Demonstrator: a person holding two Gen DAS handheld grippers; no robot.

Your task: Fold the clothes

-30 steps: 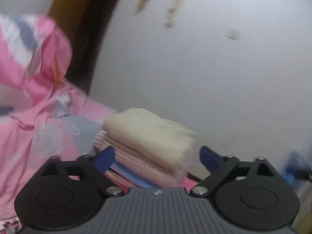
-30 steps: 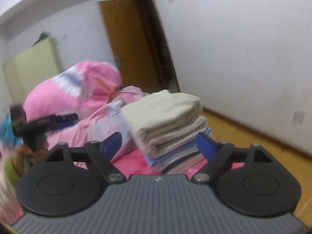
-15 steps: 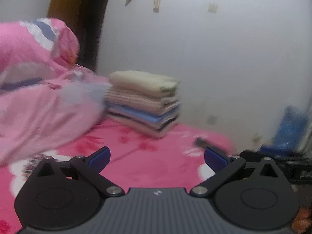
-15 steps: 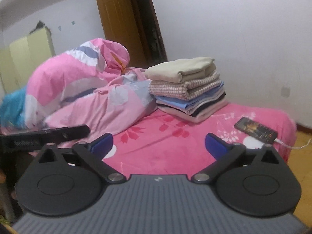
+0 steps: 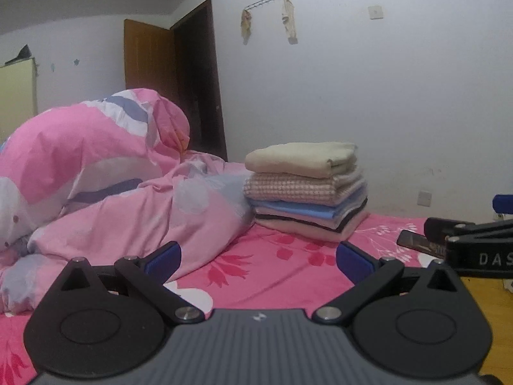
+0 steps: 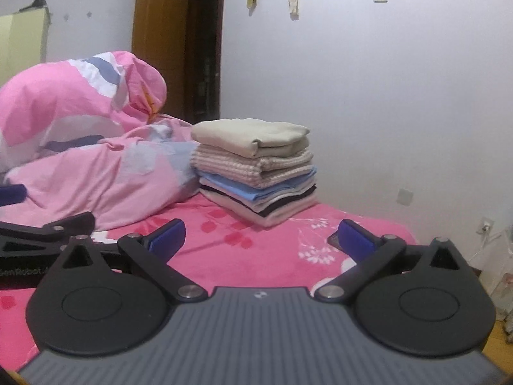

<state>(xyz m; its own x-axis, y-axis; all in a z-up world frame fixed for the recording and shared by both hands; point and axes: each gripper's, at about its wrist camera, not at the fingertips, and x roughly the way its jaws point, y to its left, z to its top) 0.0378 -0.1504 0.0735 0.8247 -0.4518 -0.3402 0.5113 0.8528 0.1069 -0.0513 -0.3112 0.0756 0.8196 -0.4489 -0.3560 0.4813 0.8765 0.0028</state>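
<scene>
- Folded clothes (image 5: 306,189) sit in a squared stack on the bed (image 5: 288,269), touching the far end of the heaped pink duvet (image 5: 134,199) and just short of the white wall behind.
- From the stack, both pairs of fingers lie on the near side, well apart from it, with bare floral sheet between.
- Left gripper (image 5: 256,258) has its blue fingers spread wide with nothing between them; the stack stands ahead and slightly to its right.
- Right gripper (image 6: 261,235) is likewise spread wide and empty; the stack stands ahead and a little to its left, so neither hand is clearly nearer.
- Stack's long axis runs roughly across both views, folded edges toward the grippers; the beige piece (image 6: 253,134) is on top.
- A phone (image 5: 416,242) lies on the sheet to the right of the stack.
- No loose garment shows on the sheet, so the scene fits either a finished pile or a pause while another piece is fetched from out of view; the pictures do not settle which.
</scene>
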